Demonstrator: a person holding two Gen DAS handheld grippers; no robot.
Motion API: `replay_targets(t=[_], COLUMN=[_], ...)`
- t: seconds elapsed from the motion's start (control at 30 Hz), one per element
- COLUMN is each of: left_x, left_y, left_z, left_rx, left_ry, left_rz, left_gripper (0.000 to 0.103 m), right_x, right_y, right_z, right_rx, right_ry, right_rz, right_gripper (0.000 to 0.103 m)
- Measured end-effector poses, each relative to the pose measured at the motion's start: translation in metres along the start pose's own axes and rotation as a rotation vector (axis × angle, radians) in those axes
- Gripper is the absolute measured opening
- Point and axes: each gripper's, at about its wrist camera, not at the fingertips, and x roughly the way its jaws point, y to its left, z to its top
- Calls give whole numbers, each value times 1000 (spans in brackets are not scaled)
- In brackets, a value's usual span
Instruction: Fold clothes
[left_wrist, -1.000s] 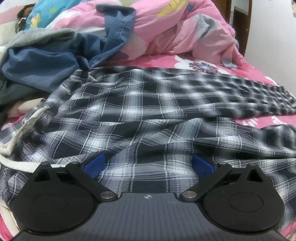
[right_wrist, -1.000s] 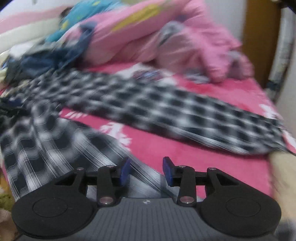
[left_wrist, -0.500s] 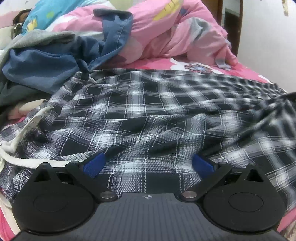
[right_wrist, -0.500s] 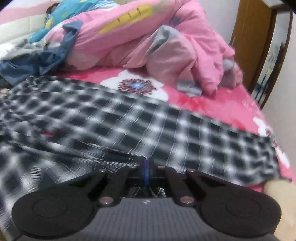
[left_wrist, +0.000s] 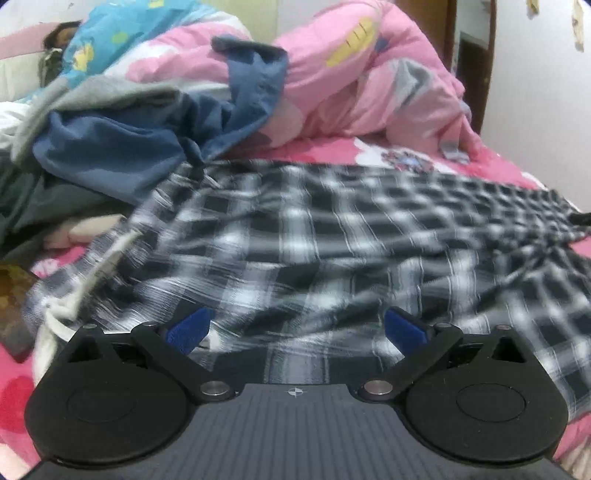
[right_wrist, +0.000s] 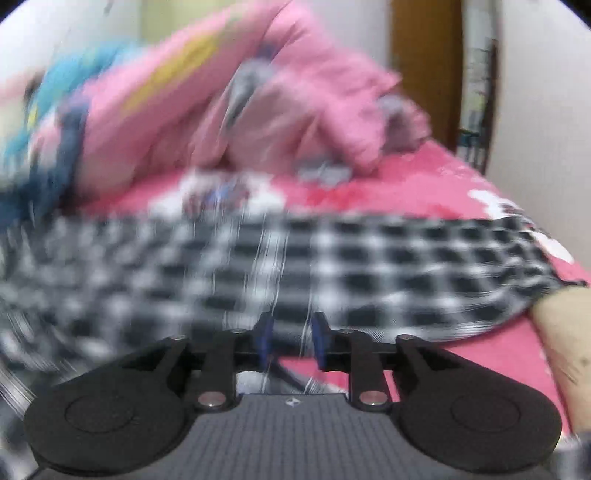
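We start with the bed (left_wrist: 325, 151), pink floral sheet, a heaped pink quilt (left_wrist: 369, 74) at the far side and a pile of blue clothing (left_wrist: 122, 151) to the left of it. Across the sheet lie the plaid trousers (left_wrist: 314, 236), black and white check, spread lengthwise from the waistband near our left toward the far right, where the leg ends taper off. A white drawstring (left_wrist: 70, 314) trails at the waist end.

We read the step as folding one leg over the other along the length; from the right wrist view a fold edge shows near the front, pink sheet beneath it.

Our left gripper (left_wrist: 295, 328) hovers low over the waist area, jaws spread wide, nothing between the pads. Our right gripper (right_wrist: 291, 338) has just been opening from a full close; its jaws stand narrowly apart, with thin strands of cloth blurred in the gap but not visibly pinched.

Next, we judge, calls for smoothing the doubled legs, then taking the hem end to bring it toward the waist.
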Motion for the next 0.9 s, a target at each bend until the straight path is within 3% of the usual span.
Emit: replay_targets(t=[0.13, 0.3, 0.37, 0.47, 0.73, 0.9], left_x=[5, 8, 8, 7, 6, 7], left_y=[5, 7, 5, 2, -19, -28], left_z=[-2, 0, 2, 5, 6, 6], left_rx=[-12, -26, -31, -51, -43, -13], left_ry=[22, 35, 38, 40, 56, 54], left_rz=[35, 35, 39, 47, 49, 45], left_gripper=[102, 102, 102, 102, 102, 102], right_x=[-69, -151, -172, -180, -144, -111], right_y=[-32, -106, -138, -167, -195, -218], right_z=[-2, -37, -51, -61, -45, -38], right_rx=[214, 436, 523, 558, 645, 736], right_ry=[-163, -280, -273, -207, -91, 36], right_rz=[-63, -374, -472, -528, -481, -471], right_gripper=[45, 51, 54, 53, 51, 41])
